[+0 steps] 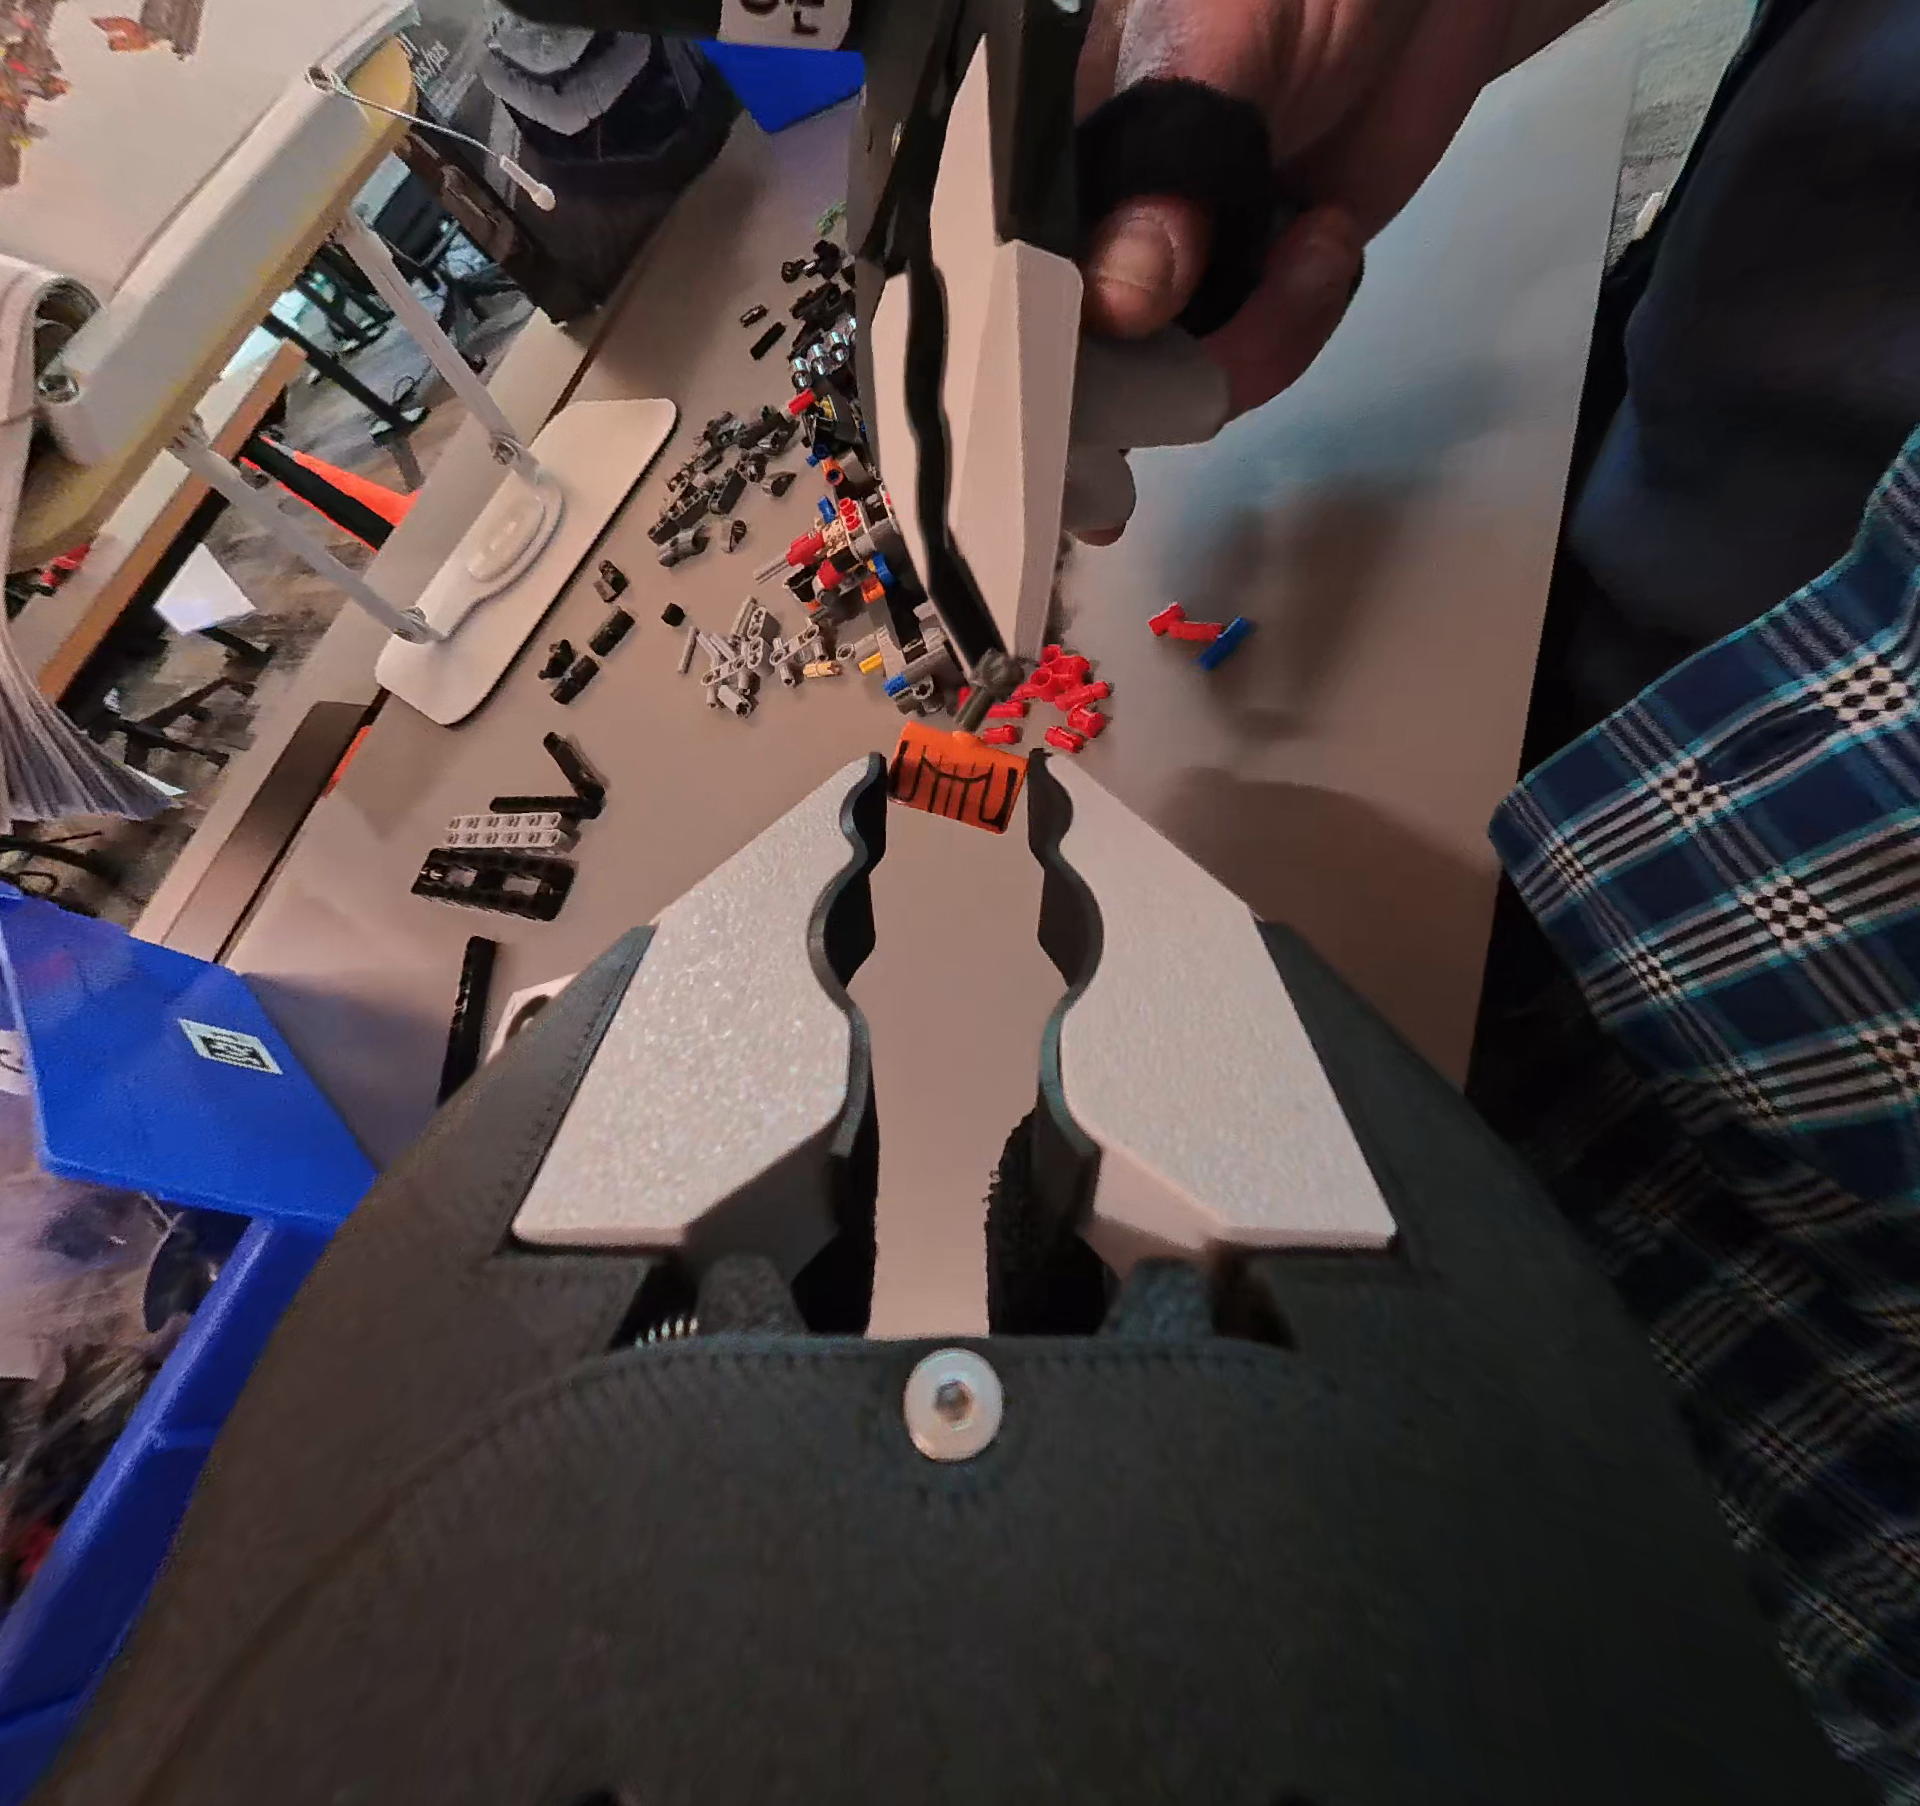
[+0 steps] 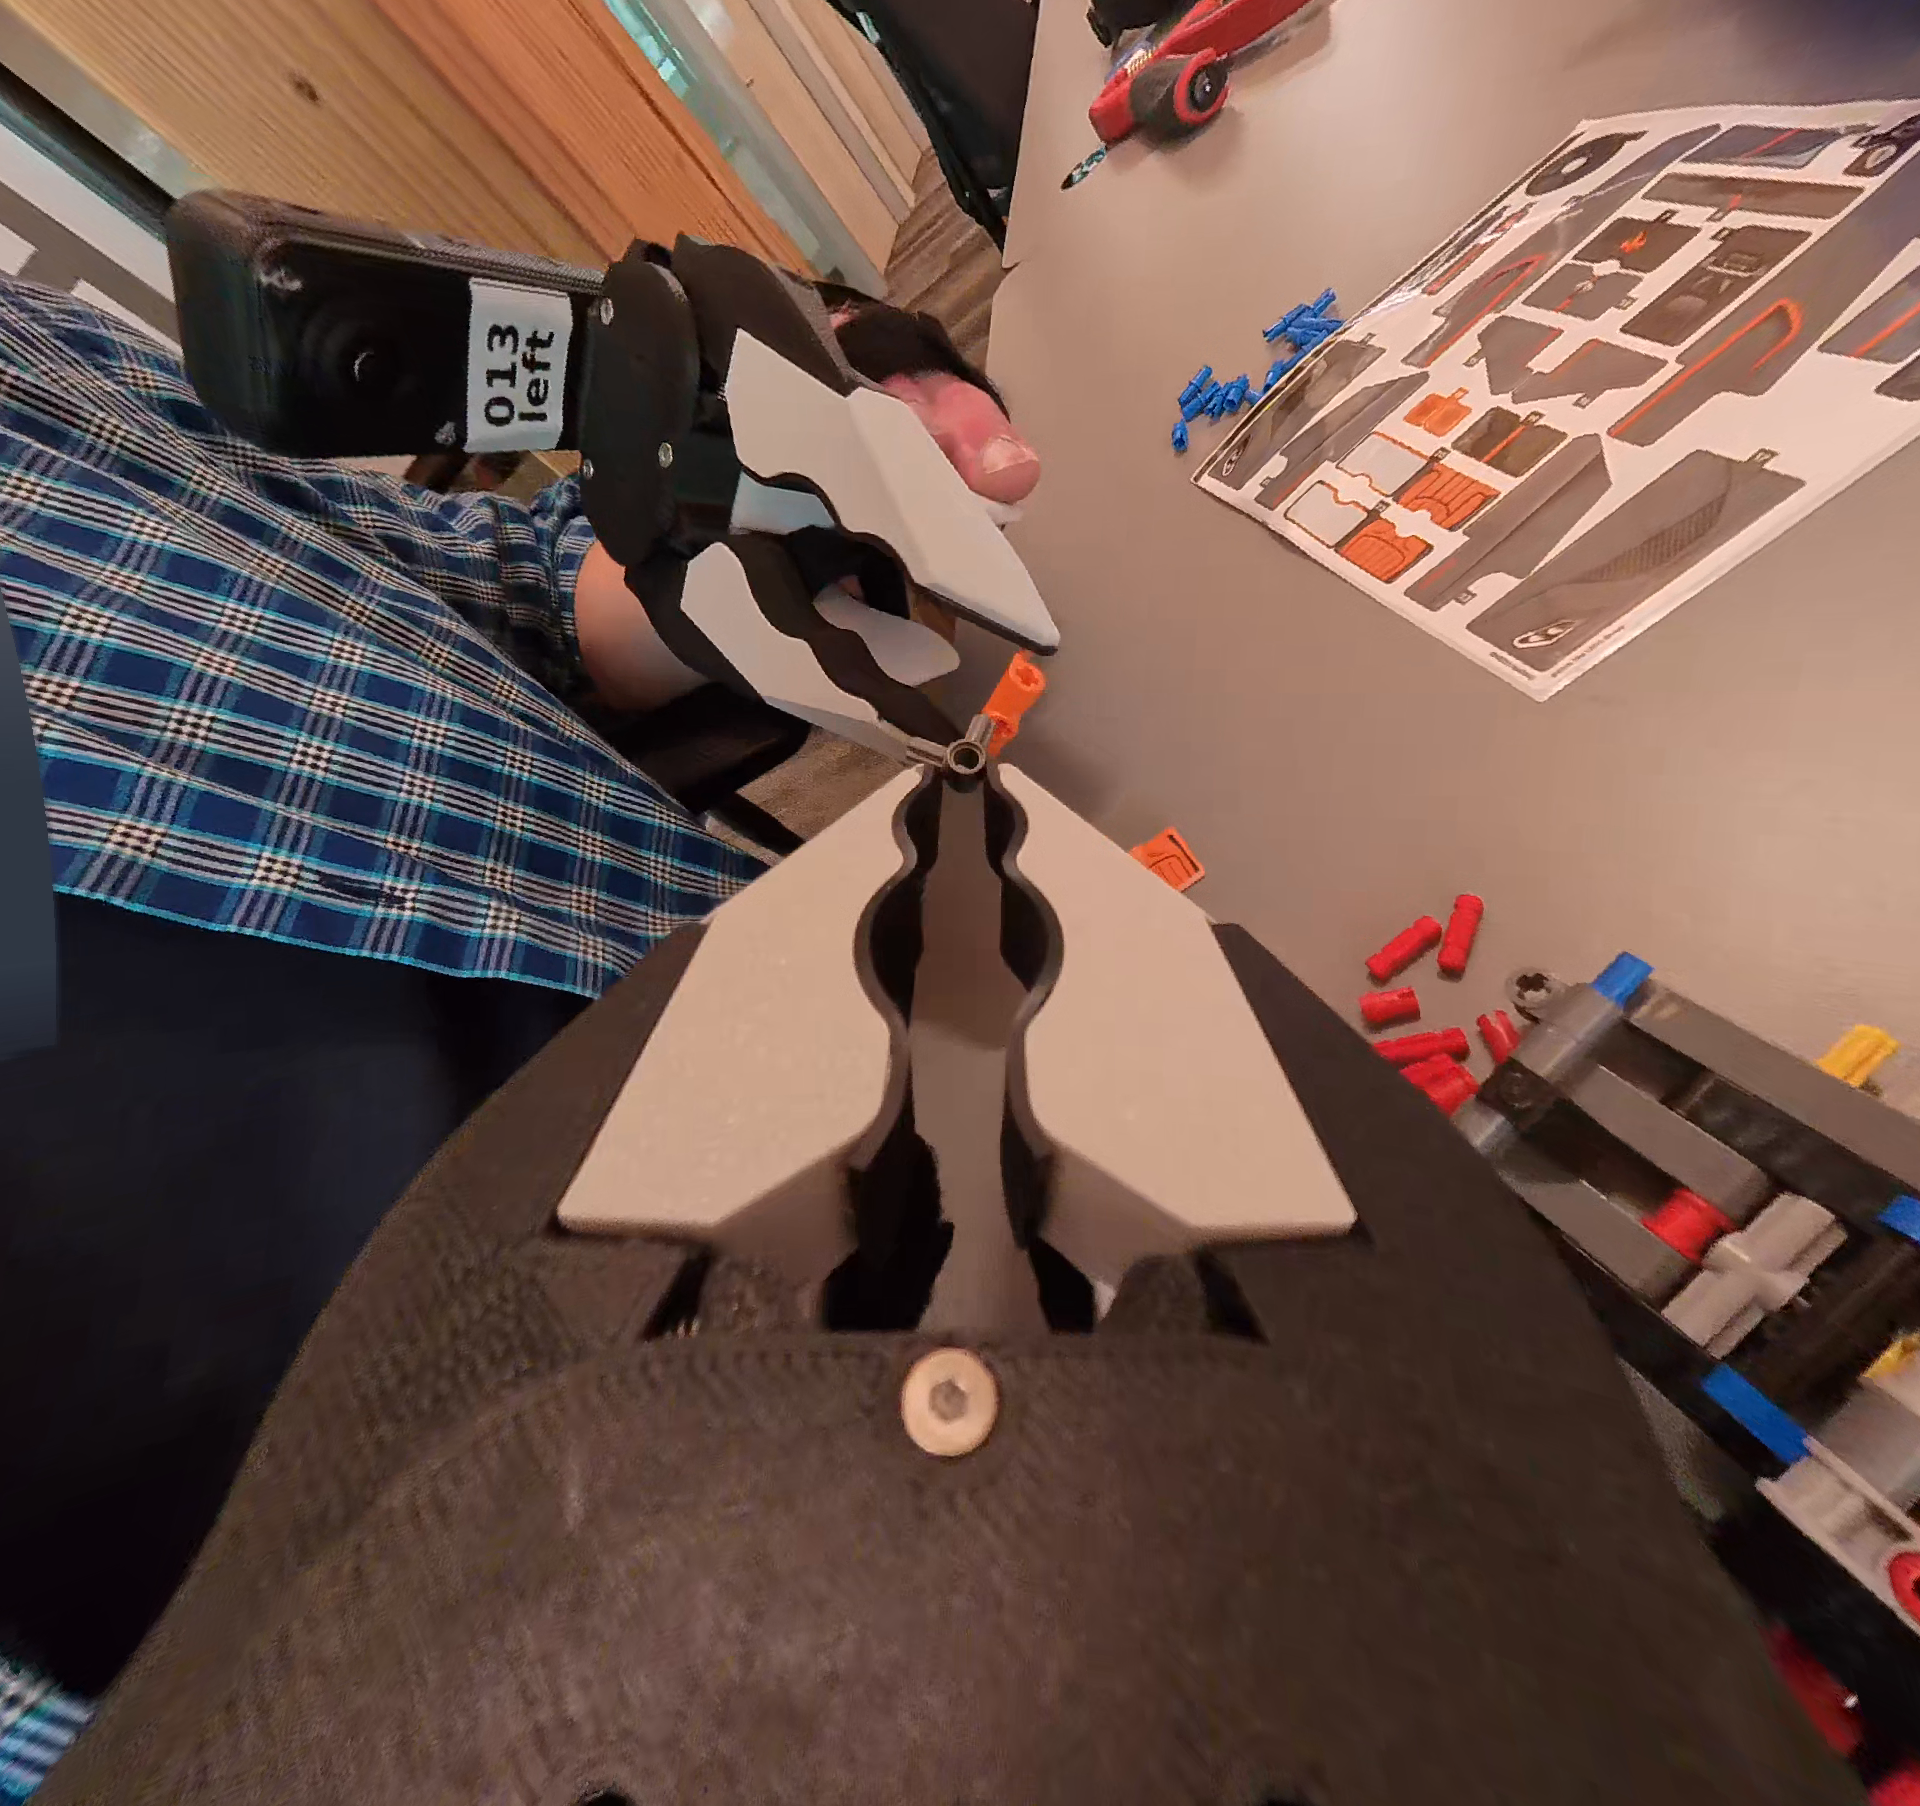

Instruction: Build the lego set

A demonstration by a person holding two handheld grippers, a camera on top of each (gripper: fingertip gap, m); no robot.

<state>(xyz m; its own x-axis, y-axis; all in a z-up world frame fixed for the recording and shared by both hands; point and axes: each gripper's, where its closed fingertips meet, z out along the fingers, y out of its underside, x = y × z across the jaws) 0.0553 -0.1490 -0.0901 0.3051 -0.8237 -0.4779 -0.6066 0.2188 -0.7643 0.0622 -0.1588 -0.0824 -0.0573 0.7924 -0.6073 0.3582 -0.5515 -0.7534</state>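
Note:
My left gripper (image 1: pixel 956 782) is shut on a small orange piece (image 1: pixel 956 792) with black line markings, held above the grey table (image 1: pixel 1351 530). My right gripper (image 1: pixel 987 663) comes down from above, shut on a small dark grey connector (image 1: pixel 992 681) whose end meets the top of the orange piece. In the right wrist view my right gripper (image 2: pixel 961 775) pinches the grey connector (image 2: pixel 966 757) at its tips. The orange piece (image 2: pixel 1013 702) sits just beyond it in the left gripper (image 2: pixel 992 686).
Loose red pins (image 1: pixel 1060 702), grey and black parts (image 1: pixel 727 509), black beams (image 1: pixel 509 863) and a partial build (image 2: pixel 1714 1185) lie on the table. A sticker sheet (image 2: pixel 1558 406), blue pins (image 2: pixel 1247 374), a booklet stand (image 1: pixel 499 551) and a blue bin (image 1: pixel 156 1237) surround them. Left and right tips are no more than a few centimetres apart.

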